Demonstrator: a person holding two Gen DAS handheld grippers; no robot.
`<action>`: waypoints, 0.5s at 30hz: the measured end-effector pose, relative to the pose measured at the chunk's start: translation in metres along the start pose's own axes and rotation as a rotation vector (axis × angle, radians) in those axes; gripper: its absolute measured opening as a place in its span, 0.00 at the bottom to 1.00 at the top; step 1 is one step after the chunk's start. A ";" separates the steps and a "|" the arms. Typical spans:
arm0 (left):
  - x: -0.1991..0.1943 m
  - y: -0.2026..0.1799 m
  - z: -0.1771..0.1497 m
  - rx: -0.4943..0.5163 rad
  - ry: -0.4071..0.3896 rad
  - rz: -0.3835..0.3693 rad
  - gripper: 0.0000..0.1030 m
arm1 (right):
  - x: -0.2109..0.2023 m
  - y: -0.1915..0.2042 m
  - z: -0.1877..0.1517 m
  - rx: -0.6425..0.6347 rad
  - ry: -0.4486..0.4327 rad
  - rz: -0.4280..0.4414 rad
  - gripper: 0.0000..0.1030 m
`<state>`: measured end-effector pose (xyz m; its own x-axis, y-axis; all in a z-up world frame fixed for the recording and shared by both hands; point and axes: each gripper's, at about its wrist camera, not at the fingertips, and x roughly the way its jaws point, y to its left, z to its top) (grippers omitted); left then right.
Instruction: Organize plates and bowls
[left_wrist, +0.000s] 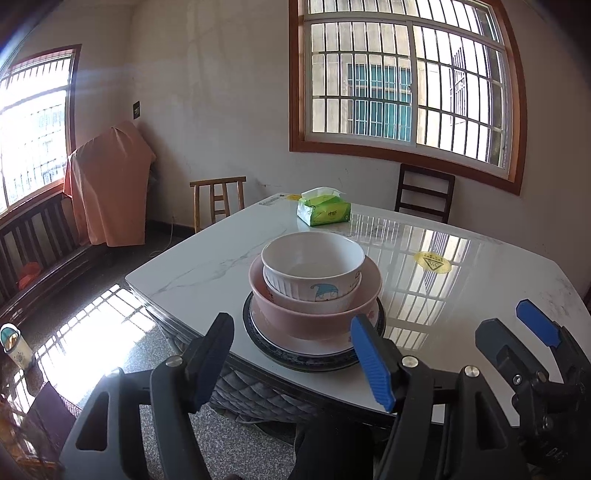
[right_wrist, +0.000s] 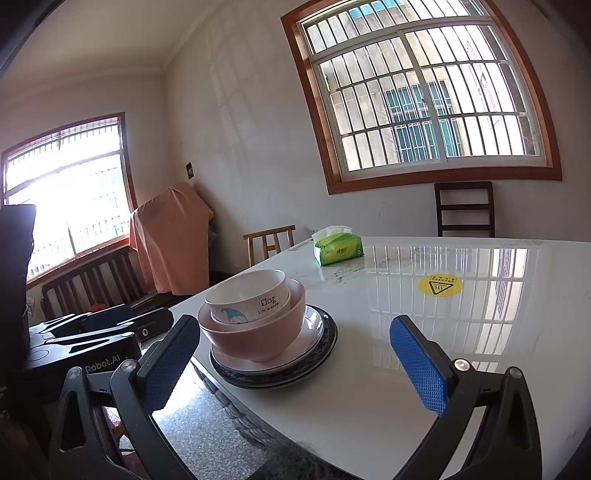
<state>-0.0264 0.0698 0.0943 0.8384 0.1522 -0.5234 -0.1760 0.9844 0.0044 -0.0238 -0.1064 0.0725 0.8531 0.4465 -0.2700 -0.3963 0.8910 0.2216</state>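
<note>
Near the front edge of the marble table stands one stack: white cartoon-printed bowls nested in a pink bowl, on a white plate over a dark blue-rimmed plate. The left gripper and right gripper both have their jaws spread apart and empty, short of the stack. The glazed pieces are probably rigid, slippery and breakable, and heavy together; each is best pinched at its rim and lifted singly from the top.
</note>
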 end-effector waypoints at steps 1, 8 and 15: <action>0.002 -0.001 -0.001 0.004 0.011 -0.006 0.75 | 0.000 -0.001 0.000 0.000 0.005 -0.001 0.99; 0.000 -0.018 -0.003 0.071 -0.055 0.037 0.80 | 0.003 -0.036 -0.002 -0.011 0.083 -0.077 1.00; 0.002 -0.032 -0.003 0.084 -0.043 0.012 0.80 | 0.019 -0.159 0.002 0.021 0.319 -0.338 1.00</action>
<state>-0.0204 0.0385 0.0907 0.8582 0.1662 -0.4857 -0.1441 0.9861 0.0827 0.0560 -0.2402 0.0338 0.7849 0.1371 -0.6043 -0.1039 0.9905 0.0898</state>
